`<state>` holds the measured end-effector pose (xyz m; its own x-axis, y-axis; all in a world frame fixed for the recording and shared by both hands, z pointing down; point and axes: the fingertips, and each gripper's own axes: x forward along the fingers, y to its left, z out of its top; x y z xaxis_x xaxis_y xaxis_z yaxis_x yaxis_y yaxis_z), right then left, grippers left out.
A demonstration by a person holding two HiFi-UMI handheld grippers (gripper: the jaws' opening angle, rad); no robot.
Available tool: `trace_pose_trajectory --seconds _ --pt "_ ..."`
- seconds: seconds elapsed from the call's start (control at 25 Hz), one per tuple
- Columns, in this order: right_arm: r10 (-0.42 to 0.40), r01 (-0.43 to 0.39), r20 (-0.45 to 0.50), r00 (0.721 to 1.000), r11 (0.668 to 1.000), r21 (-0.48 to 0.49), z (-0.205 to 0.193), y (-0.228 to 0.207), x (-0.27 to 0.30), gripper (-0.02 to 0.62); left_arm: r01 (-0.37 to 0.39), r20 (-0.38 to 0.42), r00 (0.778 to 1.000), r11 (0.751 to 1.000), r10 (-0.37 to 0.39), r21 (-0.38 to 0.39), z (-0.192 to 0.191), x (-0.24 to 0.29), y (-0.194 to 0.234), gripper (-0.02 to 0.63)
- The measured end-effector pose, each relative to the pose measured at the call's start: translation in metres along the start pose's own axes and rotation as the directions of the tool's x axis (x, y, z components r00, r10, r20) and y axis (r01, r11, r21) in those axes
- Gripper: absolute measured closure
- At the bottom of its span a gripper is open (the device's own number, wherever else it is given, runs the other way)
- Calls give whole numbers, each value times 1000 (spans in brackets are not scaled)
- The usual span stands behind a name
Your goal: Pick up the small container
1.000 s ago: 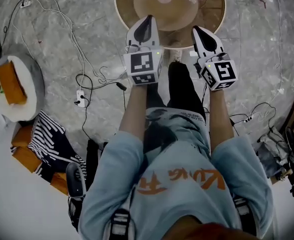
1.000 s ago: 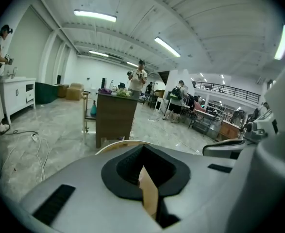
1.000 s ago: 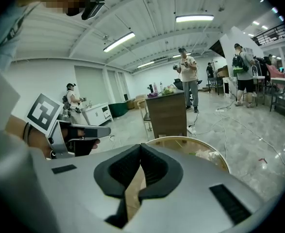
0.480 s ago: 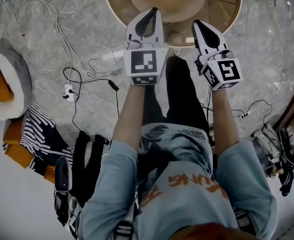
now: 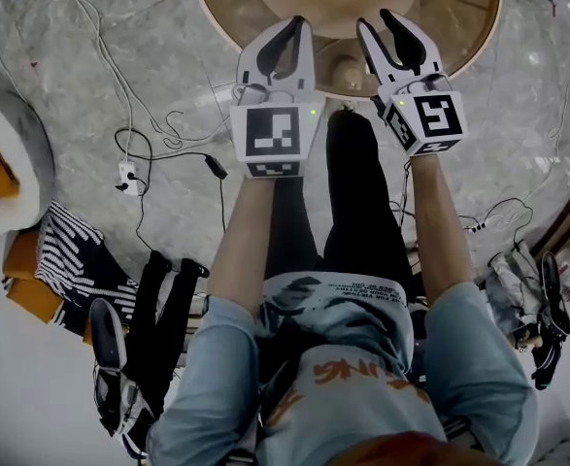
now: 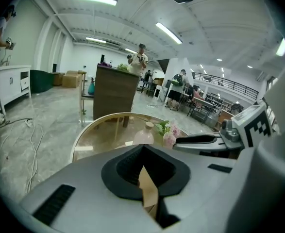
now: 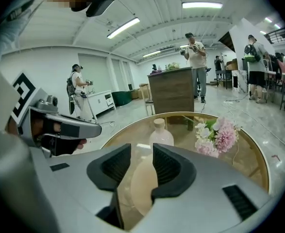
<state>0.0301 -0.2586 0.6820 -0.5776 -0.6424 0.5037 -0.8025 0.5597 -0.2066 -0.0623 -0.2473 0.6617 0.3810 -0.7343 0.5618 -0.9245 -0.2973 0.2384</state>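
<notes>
Head view: left claw [image 5: 289, 29] and right claw [image 5: 375, 19] sit side by side over the near edge of the round desk [image 5: 464, 29]. Cables [image 5: 119, 76] lie on the floor to the left.

Left gripper view: the left claw [image 6: 142, 148] has its tips together and grips nothing. The small bottle [image 6: 143, 132] stands upright on the desk [image 6: 101, 135] beyond the tips, with flowers [image 6: 167, 130] just right of it.

Right gripper view: the right claw [image 7: 141, 149] has its jaws apart and is empty. The small bottle [image 7: 160, 132] stands further off, above the gap, with flowers [image 7: 217, 135] to its right.
</notes>
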Motion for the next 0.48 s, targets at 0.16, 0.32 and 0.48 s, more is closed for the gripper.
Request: trace_pose_trajectory --seconds 0.16,0.32,0.48 --pt "-3 4 19 1000 1000 -30 -6 -15 22 456 -9 -20 1000 1000 9 2 -10 5 3 583" --pt "-11 14 34 999 998 -68 0 -29 49 452 -4 -36 999 1000 4 6 -20 12 6 583" --pt "1 4 51 999 994 -111 13 -34 69 448 -5 -41 999 1000 5 -5 -23 16 6 583"
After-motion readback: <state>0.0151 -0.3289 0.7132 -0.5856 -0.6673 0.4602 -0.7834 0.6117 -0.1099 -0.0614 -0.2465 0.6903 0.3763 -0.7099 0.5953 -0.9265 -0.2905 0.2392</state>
